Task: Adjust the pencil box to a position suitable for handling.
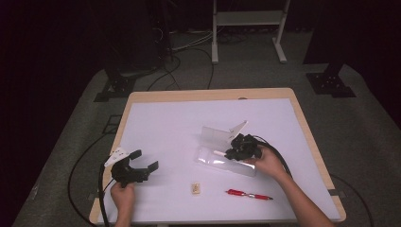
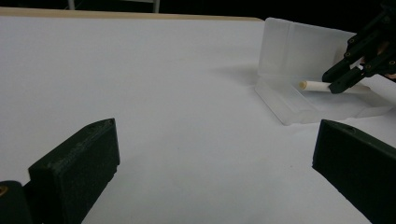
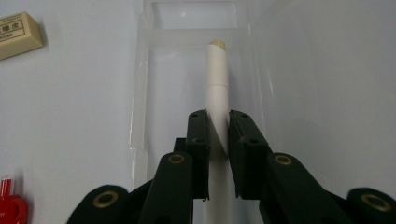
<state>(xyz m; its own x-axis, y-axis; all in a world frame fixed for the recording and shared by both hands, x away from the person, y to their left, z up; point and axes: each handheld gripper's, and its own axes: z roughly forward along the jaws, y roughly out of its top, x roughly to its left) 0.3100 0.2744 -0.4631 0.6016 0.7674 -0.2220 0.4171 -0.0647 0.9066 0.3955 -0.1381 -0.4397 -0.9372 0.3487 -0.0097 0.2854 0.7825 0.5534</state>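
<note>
White pen (image 3: 216, 79) clamped between right gripper (image 3: 218, 133) jaws, tip forward, over the clear case (image 3: 140, 107), likely for laying it in lengthwise. Left gripper (image 2: 210, 163) spread wide, holding nothing, case well beyond its fingertips.

The left gripper (image 1: 143, 161) sits at the lower left of the high view, its jaws spread wide, gripped from below by the left hand (image 1: 123, 195). Right of centre, the right gripper (image 1: 231, 153) points left with its jaws clamped nearly together, the right hand (image 1: 267, 163) behind it.
</note>
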